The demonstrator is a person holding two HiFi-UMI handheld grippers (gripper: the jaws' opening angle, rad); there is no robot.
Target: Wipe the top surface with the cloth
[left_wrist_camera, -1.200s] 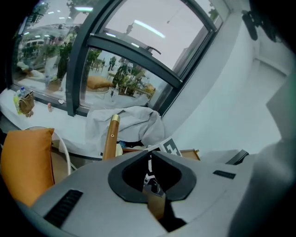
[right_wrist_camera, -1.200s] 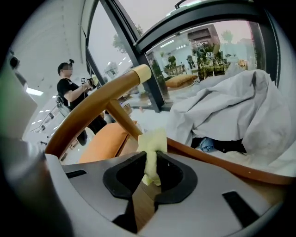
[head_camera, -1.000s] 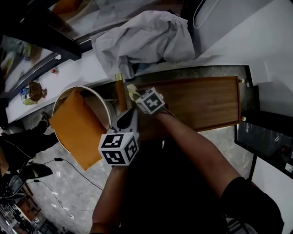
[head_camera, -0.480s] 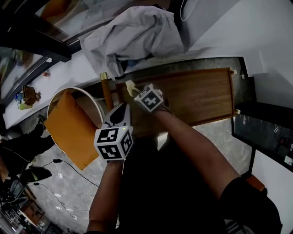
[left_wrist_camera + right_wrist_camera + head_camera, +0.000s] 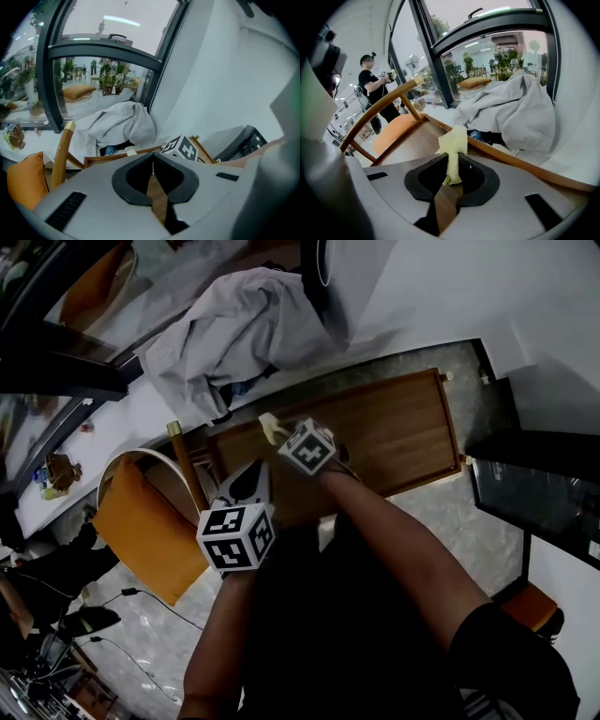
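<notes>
Both grippers have gone to the right along the table compared with a second ago, and the chair post now stands further to their left.

Nearest to me, the left gripper (image 5: 153, 164) hangs over the near left part of the table top (image 5: 394, 432). Its jaws are pressed together with nothing between them, so it is only waiting.

A little further, the right gripper (image 5: 453, 166) pinches a small pale yellow cloth (image 5: 454, 140). The cloth stands up out of the jaws as a crumpled tuft, over the far left part of the wood, close to the back rail. Whether it touches the wood I cannot tell.

Left of the table stands a chair (image 5: 192, 474) with an orange cushion (image 5: 141, 531). Behind the table a grey sheet (image 5: 239, 329) lies in a heap on a white ledge, and beyond it is a big window (image 5: 93, 79).

To my mind the wiping is only at its start: the cloth is brought to one end and most of the top lies to the right. The next move asks to turn the cloth down onto the wood, press it lightly and draw it to the right in long strokes.
</notes>
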